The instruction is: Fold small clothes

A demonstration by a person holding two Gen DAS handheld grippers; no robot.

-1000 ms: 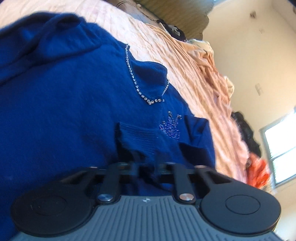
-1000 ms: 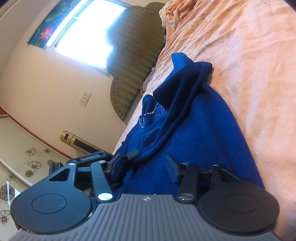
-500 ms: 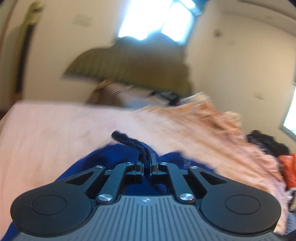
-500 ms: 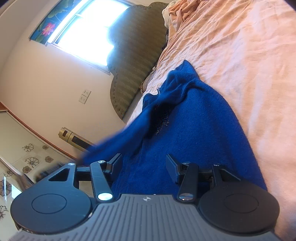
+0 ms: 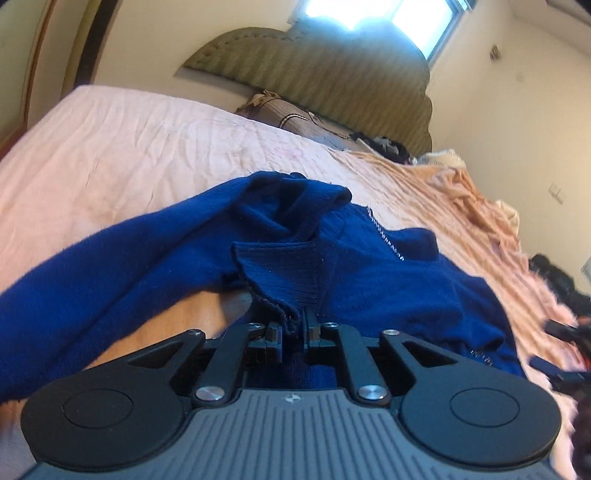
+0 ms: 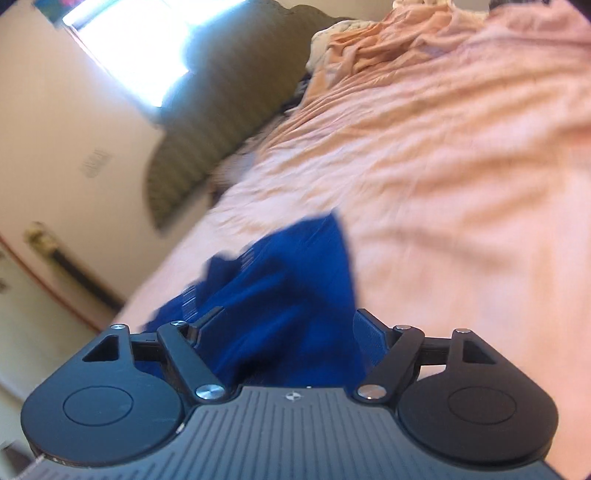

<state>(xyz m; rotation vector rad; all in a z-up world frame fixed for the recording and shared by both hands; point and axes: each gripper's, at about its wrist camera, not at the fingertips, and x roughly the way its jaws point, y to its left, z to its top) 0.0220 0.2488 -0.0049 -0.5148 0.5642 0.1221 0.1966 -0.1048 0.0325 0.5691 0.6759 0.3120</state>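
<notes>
A dark blue knit sweater (image 5: 388,273) with a rhinestone neckline lies crumpled on a peach bedsheet (image 5: 122,147). My left gripper (image 5: 293,326) is shut on the ribbed cuff (image 5: 280,269) of one sleeve, which stretches away to the left above the bed. In the blurred right wrist view, my right gripper (image 6: 280,325) stands open low over the same sweater (image 6: 288,295), with blue fabric lying between its spread fingers and nothing pinched.
An olive padded headboard (image 5: 332,70) stands at the far end under a bright window (image 5: 369,14). Rumpled peach bedding (image 5: 476,199) and dark clothes (image 5: 561,277) pile at the right. Open sheet (image 6: 461,184) stretches ahead of my right gripper.
My left gripper closed on the sleeve cuff and swung it up and over the sweater. My right gripper opened wider and shifted; the raised sleeve left its view.
</notes>
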